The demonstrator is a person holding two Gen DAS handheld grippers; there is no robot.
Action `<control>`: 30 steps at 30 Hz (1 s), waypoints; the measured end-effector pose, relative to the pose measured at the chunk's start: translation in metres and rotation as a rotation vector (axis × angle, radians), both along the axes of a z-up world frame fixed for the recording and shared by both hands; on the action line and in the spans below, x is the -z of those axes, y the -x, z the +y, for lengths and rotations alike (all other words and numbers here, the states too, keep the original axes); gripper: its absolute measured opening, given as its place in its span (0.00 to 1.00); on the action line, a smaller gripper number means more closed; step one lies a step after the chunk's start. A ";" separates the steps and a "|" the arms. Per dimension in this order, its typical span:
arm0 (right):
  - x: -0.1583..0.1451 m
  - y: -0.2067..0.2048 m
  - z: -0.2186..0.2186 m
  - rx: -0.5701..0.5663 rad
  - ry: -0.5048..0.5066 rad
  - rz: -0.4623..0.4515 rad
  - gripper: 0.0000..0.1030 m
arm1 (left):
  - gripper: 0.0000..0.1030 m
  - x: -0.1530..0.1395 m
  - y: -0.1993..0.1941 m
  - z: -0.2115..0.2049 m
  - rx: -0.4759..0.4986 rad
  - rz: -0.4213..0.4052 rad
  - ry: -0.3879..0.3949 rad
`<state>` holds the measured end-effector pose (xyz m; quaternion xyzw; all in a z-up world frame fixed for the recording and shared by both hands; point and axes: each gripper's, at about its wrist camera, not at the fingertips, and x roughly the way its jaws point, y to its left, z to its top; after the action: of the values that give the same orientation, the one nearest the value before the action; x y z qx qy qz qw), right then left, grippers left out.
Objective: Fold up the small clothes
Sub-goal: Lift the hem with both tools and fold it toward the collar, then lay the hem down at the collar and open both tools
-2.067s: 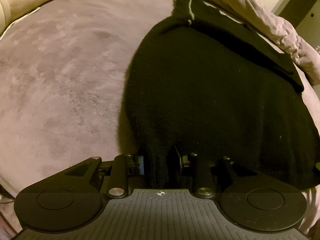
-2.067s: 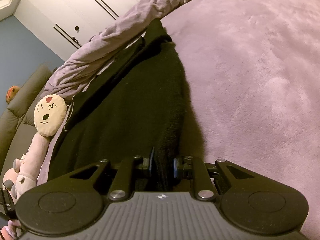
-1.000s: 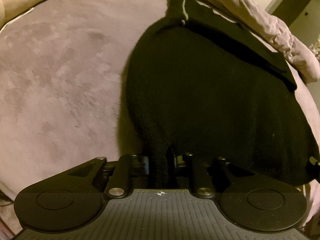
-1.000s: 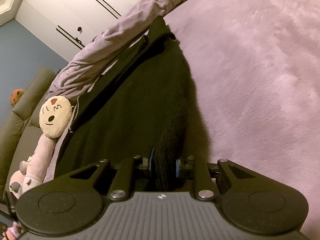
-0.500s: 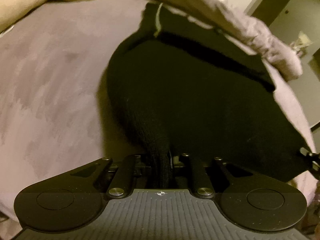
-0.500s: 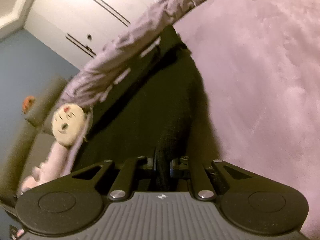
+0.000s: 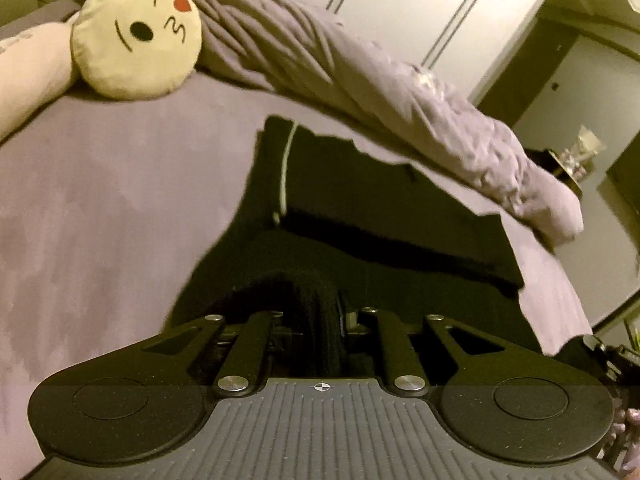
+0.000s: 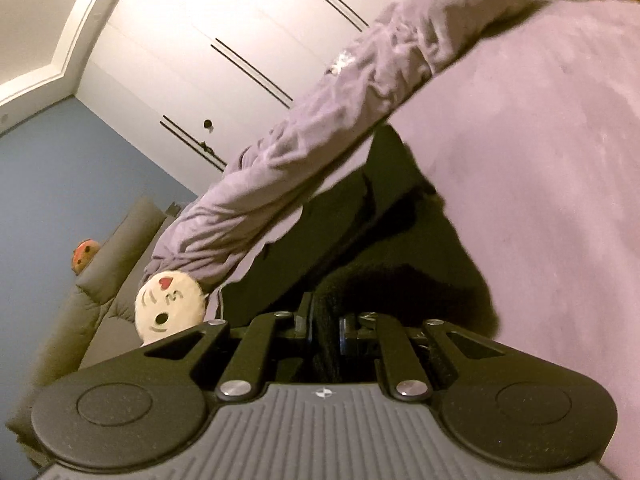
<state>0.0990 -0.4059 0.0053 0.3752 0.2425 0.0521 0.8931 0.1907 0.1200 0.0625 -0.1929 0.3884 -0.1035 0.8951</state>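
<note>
— Black knit, that's what you have in both tools? Where does it sit?

— Yes. Your black garment [image 7: 384, 216] lies on the purple plush bedspread [image 7: 100, 208], its far edge tucked just under the crumpled lilac duvet [image 7: 360, 80] that runs across the bed. A thin pale stripe [image 7: 285, 168] runs down the cloth near its left edge in the left wrist view.

— And my left side?

— Your left gripper [image 7: 326, 320] has its fingers pressed together on a bunched ridge of the near edge of the garment; the fabric rises off the bedspread into the jaws and fills the gap between them.

— The right one?

— Much the same. Your right gripper [image 8: 324, 324] is clamped on a fold of the black garment [image 8: 384, 248], which hangs in a dark drape from the jaws down to the bedspread [image 8: 540, 160]. The right finger [image 8: 347, 330] shows beside the cloth, pressed against it.

— What else is around?

— A round cream emoji cushion [image 7: 136, 36] with a kissing face and a red heart rests at the far left of the bed, touching the duvet; you see it again low on the left in the right wrist view [image 8: 168, 306]. Beyond the duvet stand white wardrobe doors [image 8: 224, 40] with dark vertical lines. A grey-brown sofa [image 8: 108, 280] stands against a blue wall [image 8: 60, 184], with a small orange toy [image 8: 85, 255] on top of its back. Both views are somewhat blurred.
</note>
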 end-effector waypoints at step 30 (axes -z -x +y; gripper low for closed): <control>-0.002 -0.278 0.010 0.147 0.466 -0.043 0.09 | 0.14 0.018 -0.256 -0.026 -0.216 -0.071 -0.191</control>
<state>0.3765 -0.3964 0.0069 0.1746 0.2008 -0.0621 0.9620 0.4470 0.0944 0.0448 -0.1439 0.3414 0.0242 0.9285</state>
